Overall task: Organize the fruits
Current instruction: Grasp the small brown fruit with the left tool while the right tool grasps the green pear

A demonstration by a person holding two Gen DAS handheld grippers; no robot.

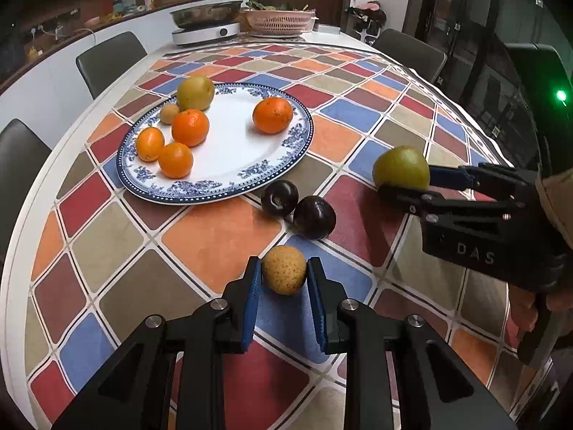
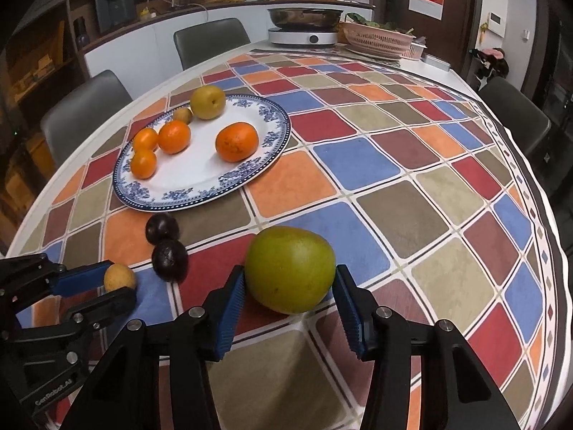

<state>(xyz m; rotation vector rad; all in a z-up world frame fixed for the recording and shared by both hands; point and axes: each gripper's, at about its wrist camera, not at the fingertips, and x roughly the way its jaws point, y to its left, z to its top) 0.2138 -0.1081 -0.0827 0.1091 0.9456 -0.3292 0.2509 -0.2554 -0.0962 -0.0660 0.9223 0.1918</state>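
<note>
My left gripper [image 1: 284, 263] is shut on a small tan round fruit [image 1: 284, 277] that rests on the checkered tablecloth near the front edge. My right gripper [image 2: 289, 271] is shut on a large green fruit [image 2: 290, 258], with a pad against each side; the fruit sits low over the cloth. In the left wrist view the right gripper [image 1: 404, 179] is at the right with the green fruit [image 1: 401, 165]. Two dark plums [image 1: 279, 199] [image 1: 314, 216] lie between the grippers and a blue-and-white plate [image 1: 215, 193]. Several oranges, a yellow pear [image 1: 195, 92] and a small kiwi [image 1: 169, 113] lie on the plate.
An induction cooker with a steel pan [image 1: 206, 30] and a pink basket [image 1: 281, 21] stand at the table's far end. Grey chairs [image 1: 109, 59] line the left side and another chair [image 1: 410, 52] is at the far right. A hand [image 1: 526, 308] holds the right gripper.
</note>
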